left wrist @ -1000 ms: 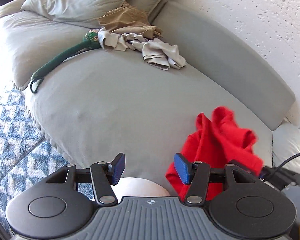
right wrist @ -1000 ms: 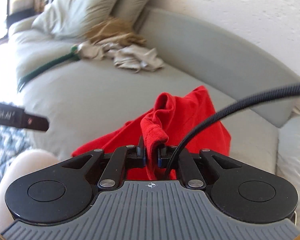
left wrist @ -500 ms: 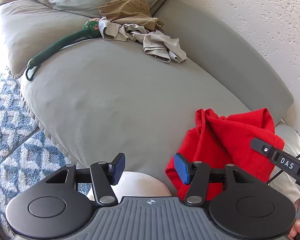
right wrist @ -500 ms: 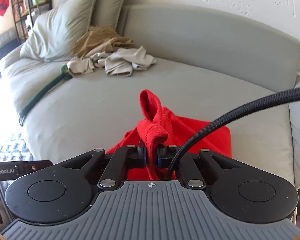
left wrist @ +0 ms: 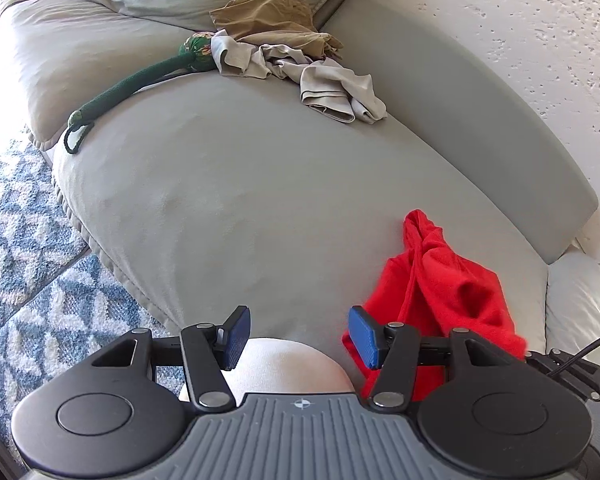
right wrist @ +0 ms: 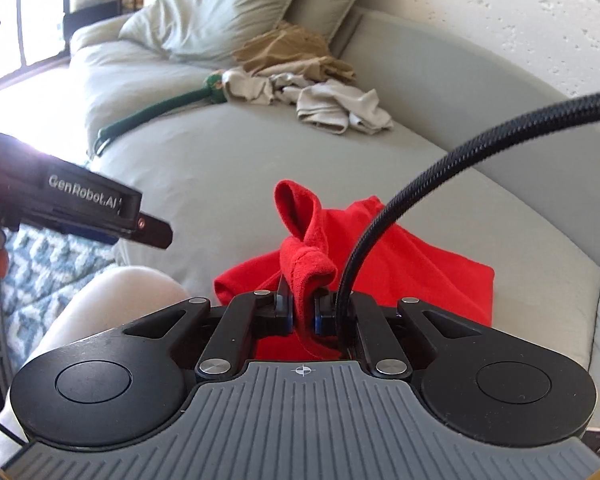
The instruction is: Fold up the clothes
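On a grey sofa (left wrist: pixel 260 184), the right gripper (right wrist: pixel 303 312) is clamped on a bunched red garment (right wrist: pixel 400 264) near the front edge. The left gripper (left wrist: pixel 298 338) hangs empty beside it, jaws wide apart. Crumpled beige clothes (left wrist: pixel 320 80) lie farther back.

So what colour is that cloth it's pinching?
Bright red cloth, clearest in the right wrist view.

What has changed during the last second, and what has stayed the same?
The right tongs stayed shut on the red cloth and swung about with it, so its raised folds changed shape; it lies bunched on the sofa. The left tongs stayed open and empty. The beige clothes and green strap did not move.
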### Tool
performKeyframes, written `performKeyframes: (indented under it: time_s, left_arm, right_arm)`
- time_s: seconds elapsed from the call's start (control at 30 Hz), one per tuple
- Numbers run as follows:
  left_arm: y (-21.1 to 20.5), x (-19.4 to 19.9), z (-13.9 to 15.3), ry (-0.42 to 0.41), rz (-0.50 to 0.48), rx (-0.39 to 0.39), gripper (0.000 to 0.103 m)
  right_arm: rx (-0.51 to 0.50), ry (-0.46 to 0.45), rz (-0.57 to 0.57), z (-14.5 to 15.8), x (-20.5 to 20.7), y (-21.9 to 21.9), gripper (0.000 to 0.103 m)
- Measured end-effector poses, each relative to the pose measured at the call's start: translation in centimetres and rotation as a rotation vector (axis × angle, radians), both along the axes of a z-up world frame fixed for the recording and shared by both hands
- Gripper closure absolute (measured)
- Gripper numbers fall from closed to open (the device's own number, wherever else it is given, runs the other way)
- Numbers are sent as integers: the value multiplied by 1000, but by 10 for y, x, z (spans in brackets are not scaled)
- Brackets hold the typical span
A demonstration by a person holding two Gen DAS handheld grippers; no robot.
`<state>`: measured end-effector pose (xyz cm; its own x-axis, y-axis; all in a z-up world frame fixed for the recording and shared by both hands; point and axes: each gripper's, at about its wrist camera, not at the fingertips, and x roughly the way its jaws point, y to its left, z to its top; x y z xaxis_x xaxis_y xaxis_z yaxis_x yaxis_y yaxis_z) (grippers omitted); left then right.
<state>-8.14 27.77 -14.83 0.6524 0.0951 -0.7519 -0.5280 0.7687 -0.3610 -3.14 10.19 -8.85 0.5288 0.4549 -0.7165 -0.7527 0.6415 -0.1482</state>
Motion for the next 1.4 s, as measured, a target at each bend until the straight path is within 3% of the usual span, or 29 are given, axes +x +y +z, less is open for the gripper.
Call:
performKeyframes:
  time_s: [0.03,0.07,0.1,0.2,0.33,0.47,0.6,0.7,0.73,0.83,0.97,1.23,1.3,1.4]
  left_arm:
    - [-1,-1,2,-3,-2,7,50]
    - [-2,-1,4,-5,-5,13,50]
    - [-3,-3,6,-4,-9,12,50]
    - [-4,-7,12,9,-33,-9,50]
    - [-15,-8,21,35,-120,-6,50]
    - [-35,5,22,31,-211,-3,49]
    - [-63,36,13,33,-296,-3,52]
    - [-82,58,9,56,-329,36,57]
    - [-88,63,9,62,-336,56,58]
    - [-98,70,10,82,-342,82,58]
    - [-104,68,11,101,-349,102,56]
    - [-102,63,10,115,-324,101,56]
    - [-103,63,11,113,-327,110,56]
    - [-103,62,12,108,-332,124,55]
  right_arm:
    - [7,27,17,3,0,-2,75]
    - [14,54,34,5,-1,-4,57]
    - [34,82,45,10,-1,-9,52]
    - [95,160,27,29,-1,-36,51]
    - [178,296,-111,48,12,-92,44]
    - [296,485,-300,41,35,-151,27]
    - [396,674,-476,0,60,-182,26]
    - [445,772,-541,-30,75,-186,36]
    - [460,792,-554,-36,78,-186,46]
    - [500,850,-564,-44,85,-187,46]
    - [552,880,-557,-44,90,-195,35]
    - [702,913,-567,-44,93,-218,35]
    - [598,811,-584,-34,92,-215,35]
    - [253,579,-609,-17,88,-198,33]
